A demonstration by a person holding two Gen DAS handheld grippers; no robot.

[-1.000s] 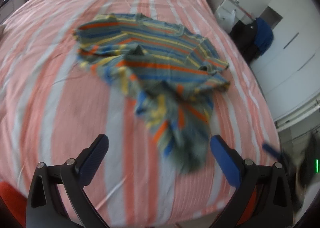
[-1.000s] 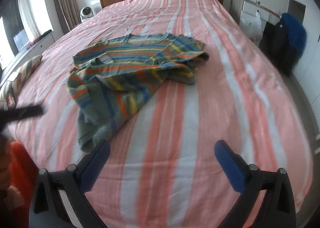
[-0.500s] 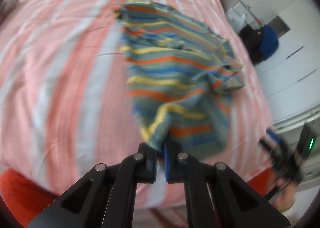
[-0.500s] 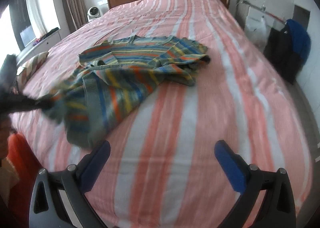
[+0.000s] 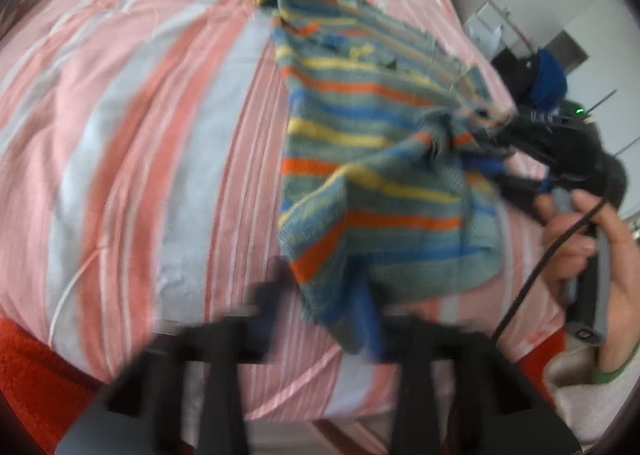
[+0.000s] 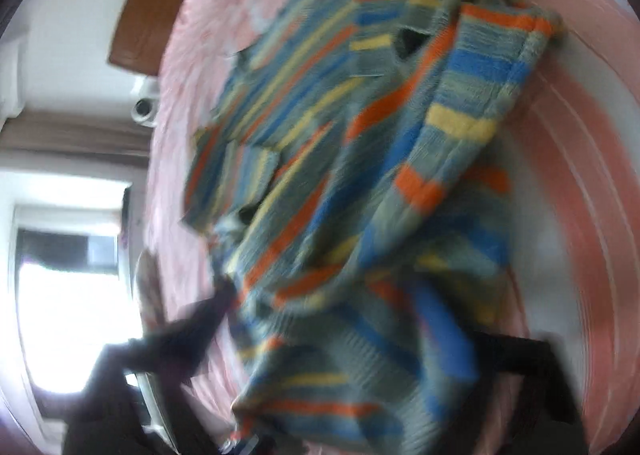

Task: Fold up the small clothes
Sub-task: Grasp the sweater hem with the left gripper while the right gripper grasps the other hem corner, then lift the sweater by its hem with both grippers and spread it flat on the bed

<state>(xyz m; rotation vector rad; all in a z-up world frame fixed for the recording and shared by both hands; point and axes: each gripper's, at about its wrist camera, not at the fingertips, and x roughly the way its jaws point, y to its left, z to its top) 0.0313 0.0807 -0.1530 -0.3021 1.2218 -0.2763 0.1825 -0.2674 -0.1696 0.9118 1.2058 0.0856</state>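
Observation:
A knitted sweater [image 5: 360, 159] with grey, blue, orange and yellow stripes lies partly lifted off the pink-striped bed [image 5: 120, 135]. At the bottom of the left wrist view my left gripper [image 5: 328, 307] is blurred and shut on the sweater's near hem corner. My right gripper [image 5: 494, 131], held by a hand [image 5: 580, 239], pinches the sweater's right edge, jaws closed on the knit. The right wrist view is rolled and blurred. There the sweater [image 6: 380, 175] fills the middle and covers my right fingers [image 6: 520, 359]. The left gripper [image 6: 218, 303] shows at the cloth's left edge.
The bed's wooden headboard [image 6: 136, 27] is at the far end. A white device [image 6: 144, 109] and a bright window [image 6: 60, 295] lie beyond the bed. Dark bags with a blue garment [image 5: 548, 79] stand by the wall. A red cloth [image 5: 32, 367] lies below the bed's near edge.
Both grippers went from wide open above the bed to shut on the sweater, the left first. The right one swung in and rolled. The sweater's near part is now pulled up and stretched.

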